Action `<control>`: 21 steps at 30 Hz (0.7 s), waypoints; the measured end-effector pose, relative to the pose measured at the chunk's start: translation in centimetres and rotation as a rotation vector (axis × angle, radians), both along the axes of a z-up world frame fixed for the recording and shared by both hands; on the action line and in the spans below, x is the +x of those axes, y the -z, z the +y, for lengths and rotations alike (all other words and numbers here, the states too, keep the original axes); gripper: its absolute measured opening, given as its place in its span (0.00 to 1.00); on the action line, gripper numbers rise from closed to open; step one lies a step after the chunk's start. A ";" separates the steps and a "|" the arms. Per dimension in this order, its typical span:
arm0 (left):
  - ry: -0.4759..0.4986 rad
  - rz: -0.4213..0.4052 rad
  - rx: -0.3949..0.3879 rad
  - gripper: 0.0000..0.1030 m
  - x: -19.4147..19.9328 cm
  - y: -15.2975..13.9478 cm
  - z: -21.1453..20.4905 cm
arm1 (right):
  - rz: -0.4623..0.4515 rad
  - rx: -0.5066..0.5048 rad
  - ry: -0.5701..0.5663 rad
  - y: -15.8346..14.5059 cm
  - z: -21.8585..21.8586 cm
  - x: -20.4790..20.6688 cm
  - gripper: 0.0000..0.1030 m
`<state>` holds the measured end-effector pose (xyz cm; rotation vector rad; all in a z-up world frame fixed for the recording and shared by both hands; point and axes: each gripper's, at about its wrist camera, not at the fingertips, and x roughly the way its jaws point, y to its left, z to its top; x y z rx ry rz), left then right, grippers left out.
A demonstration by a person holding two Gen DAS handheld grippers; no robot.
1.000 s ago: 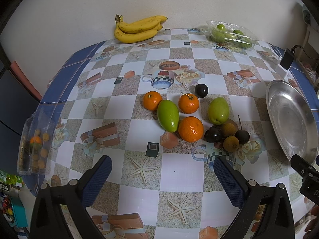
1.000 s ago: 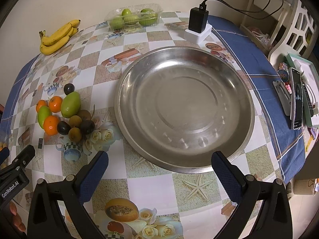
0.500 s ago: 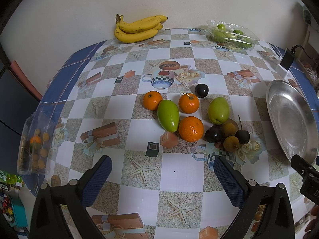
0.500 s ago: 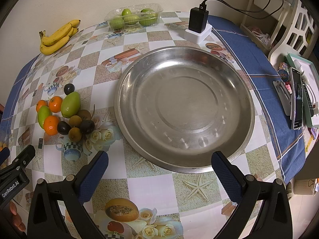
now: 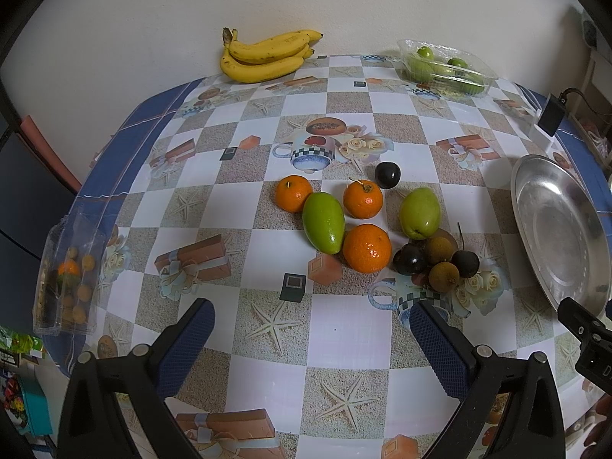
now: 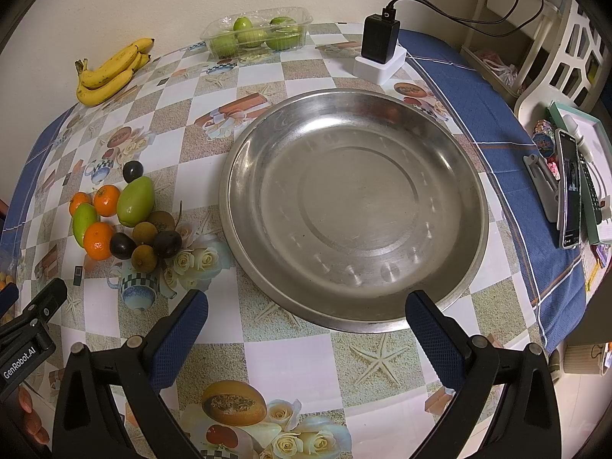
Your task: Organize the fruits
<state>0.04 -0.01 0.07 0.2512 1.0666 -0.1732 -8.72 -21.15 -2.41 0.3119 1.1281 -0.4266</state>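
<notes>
Loose fruit lies in a cluster mid-table: three oranges, the nearest (image 5: 366,248), two green mangoes (image 5: 323,222) (image 5: 419,212), dark plums (image 5: 387,175) and brown longans (image 5: 443,276). The same cluster (image 6: 126,222) shows left of a big steel plate (image 6: 264,283), which holds nothing. My left gripper (image 5: 310,340) is open, hovering near the table's front edge short of the fruit. In front of the plate's near rim, my right gripper (image 6: 306,325) stands open with nothing in it.
Bananas (image 5: 267,55) and a clear tray of green fruit (image 5: 445,67) sit by the back wall. A plastic box of small fruit (image 5: 67,279) is at the left edge. A black charger (image 6: 380,40) stands behind the plate; a phone (image 6: 570,191) lies at right.
</notes>
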 end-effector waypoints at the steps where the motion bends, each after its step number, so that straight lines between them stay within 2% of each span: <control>1: 0.000 0.000 0.000 1.00 0.0 0.0 0.0 | 0.001 0.000 0.000 0.0 0.0 0.1 1.00; 21: 0.000 0.001 -0.003 1.00 0.0 0.0 0.0 | -0.006 -0.002 -0.012 -0.3 0.1 0.0 1.00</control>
